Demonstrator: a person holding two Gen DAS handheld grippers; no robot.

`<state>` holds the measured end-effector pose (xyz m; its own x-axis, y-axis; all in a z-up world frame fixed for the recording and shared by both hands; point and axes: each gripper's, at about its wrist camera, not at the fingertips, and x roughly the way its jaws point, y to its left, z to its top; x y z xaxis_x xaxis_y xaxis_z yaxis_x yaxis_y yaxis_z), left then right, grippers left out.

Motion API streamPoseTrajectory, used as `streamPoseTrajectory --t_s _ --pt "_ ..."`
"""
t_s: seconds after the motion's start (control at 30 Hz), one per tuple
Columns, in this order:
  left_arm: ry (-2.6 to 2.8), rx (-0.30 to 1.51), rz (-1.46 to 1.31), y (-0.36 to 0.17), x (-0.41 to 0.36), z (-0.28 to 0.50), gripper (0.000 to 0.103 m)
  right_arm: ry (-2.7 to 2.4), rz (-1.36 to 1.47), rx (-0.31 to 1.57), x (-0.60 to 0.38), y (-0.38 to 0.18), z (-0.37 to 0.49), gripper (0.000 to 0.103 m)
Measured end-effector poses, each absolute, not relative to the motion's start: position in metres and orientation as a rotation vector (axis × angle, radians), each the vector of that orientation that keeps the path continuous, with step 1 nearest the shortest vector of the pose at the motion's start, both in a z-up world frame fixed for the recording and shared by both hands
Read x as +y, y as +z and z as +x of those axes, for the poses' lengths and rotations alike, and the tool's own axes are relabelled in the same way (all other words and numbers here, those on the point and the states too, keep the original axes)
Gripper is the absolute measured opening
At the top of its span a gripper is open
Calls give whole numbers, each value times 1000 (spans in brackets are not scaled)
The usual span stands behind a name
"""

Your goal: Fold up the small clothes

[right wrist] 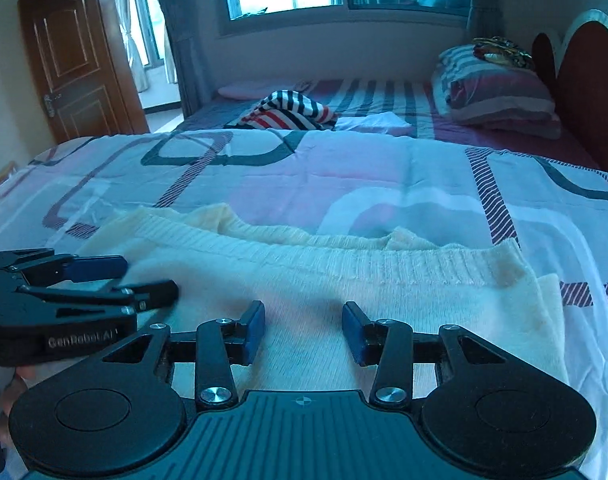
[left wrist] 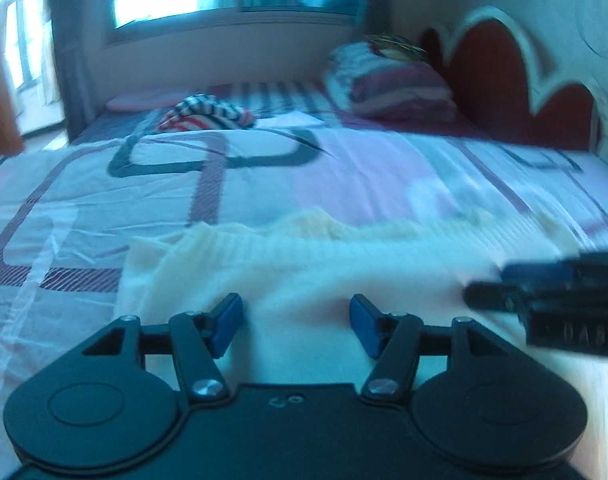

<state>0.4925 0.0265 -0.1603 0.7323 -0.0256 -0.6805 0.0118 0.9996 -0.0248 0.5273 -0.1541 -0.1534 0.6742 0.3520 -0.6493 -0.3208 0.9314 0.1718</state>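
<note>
Bedroom w/ a window at the far wall and a door far left; a patterned quilt (right wrist: pixel 343 184) is covering the bed, and a cream knit top (right wrist: pixel 343 280) is lying flat on its near part, ribbed edge running left-right across the far side of the piece. Far back, a striped garment (right wrist: pixel 288 114) is sitting in a heap, well apart, w/ folded bedding (right wrist: pixel 499 96) far right by the headboard.

Left tongs (left wrist: pixel 296 322) are hovering over the near-left part of the top, jaws spread, nothing between the pads but cloth below; can't tell if the tips are touching it. Right tongs (right wrist: pixel 303 330) are doing the same over the near-middle, jaws spread a bit narrower, nothing pinched. Each is showing in the other's view: left tongs (right wrist: pixel 144 280) are sitting just left of the right pair, right tongs (left wrist: pixel 515 288) are coming in at the right edge, blurred.

Judging by looks, the knit is light, soft and floppy, prob. stretchy, not slippery, not fragile. It'll sag and bunch if lifted at one spot, so best taking it at two spread points along one edge, e.g. the ribbed band or the near corners, pinching both layers
</note>
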Motion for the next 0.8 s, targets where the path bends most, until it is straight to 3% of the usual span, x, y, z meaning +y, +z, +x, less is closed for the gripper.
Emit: streamPoseTrajectory --t_s 0.33,0.6,0.8 --pt "32 749 -61 -149 33 488 57 344 131 722 -170 -144 531 44" --pt "4 746 -4 -146 24 425 64 426 91 721 -156 -135 475 44" --pt "48 762 -11 -152 33 428 67 358 33 732 -149 -147 470 44"
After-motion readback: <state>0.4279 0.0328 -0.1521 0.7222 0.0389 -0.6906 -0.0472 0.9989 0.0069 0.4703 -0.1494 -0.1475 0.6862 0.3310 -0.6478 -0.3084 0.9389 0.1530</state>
